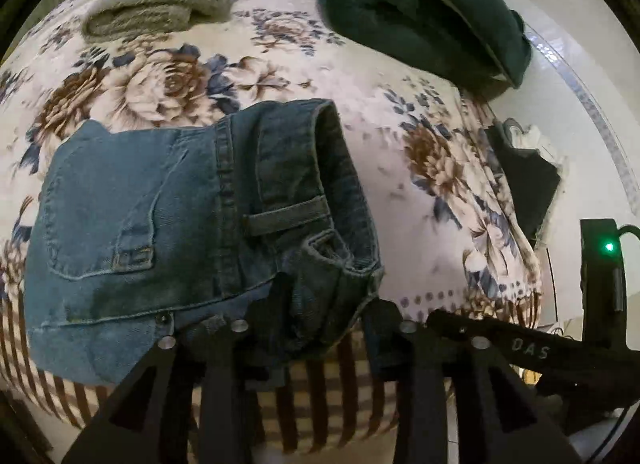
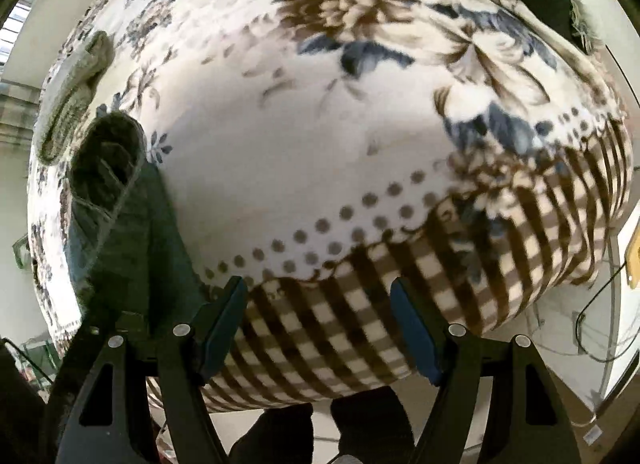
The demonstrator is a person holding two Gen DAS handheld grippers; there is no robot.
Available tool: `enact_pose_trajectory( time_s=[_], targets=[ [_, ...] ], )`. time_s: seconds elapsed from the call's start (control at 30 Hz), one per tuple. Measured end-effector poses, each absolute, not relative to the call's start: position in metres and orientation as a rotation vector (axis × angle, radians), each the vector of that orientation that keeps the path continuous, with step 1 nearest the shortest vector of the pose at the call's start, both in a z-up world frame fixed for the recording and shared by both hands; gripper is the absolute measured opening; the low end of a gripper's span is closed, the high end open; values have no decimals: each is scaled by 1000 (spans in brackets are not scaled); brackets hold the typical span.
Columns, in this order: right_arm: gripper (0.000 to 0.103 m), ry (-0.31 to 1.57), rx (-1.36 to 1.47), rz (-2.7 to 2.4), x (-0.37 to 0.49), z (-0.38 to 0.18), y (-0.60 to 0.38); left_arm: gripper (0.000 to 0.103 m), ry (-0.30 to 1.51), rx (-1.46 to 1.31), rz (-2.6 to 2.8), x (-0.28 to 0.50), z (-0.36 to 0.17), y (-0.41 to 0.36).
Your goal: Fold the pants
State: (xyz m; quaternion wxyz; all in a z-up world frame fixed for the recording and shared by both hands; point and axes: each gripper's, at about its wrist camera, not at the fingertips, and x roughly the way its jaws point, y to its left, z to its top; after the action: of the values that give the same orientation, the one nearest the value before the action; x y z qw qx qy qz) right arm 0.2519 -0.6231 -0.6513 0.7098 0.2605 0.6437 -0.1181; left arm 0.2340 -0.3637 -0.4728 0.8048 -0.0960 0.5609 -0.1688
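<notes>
In my left wrist view, the jeans (image 1: 180,216) lie folded on the flowered blanket (image 1: 400,192), near its checked border. My left gripper (image 1: 320,304) hangs over the waistband corner; the denim lies between my fingers, but I cannot tell if the pads press on it. Farther away rest a grey folded towel (image 1: 160,8) and a dark green cloth (image 1: 420,12).

In my right wrist view, my right gripper (image 2: 320,304) stands wide apart over the checked border, with nothing between the blue pads (image 2: 412,328). The jeans (image 2: 120,216) are at the left edge.
</notes>
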Motion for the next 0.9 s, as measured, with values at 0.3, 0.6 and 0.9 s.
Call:
enact_pose_trajectory(
  time_s=[0.3, 0.6, 0.9],
  targets=[
    [94, 1321, 659, -24, 299, -634, -612, 90, 1140, -209, -289, 247, -412, -300],
    [92, 1440, 855, 71, 369, -714, -565, 90, 1254, -182, 80, 307, -482, -148],
    [11, 1290, 851, -29, 347, -679, -577, 90, 1300, -289, 32, 362, -517, -141]
  ],
)
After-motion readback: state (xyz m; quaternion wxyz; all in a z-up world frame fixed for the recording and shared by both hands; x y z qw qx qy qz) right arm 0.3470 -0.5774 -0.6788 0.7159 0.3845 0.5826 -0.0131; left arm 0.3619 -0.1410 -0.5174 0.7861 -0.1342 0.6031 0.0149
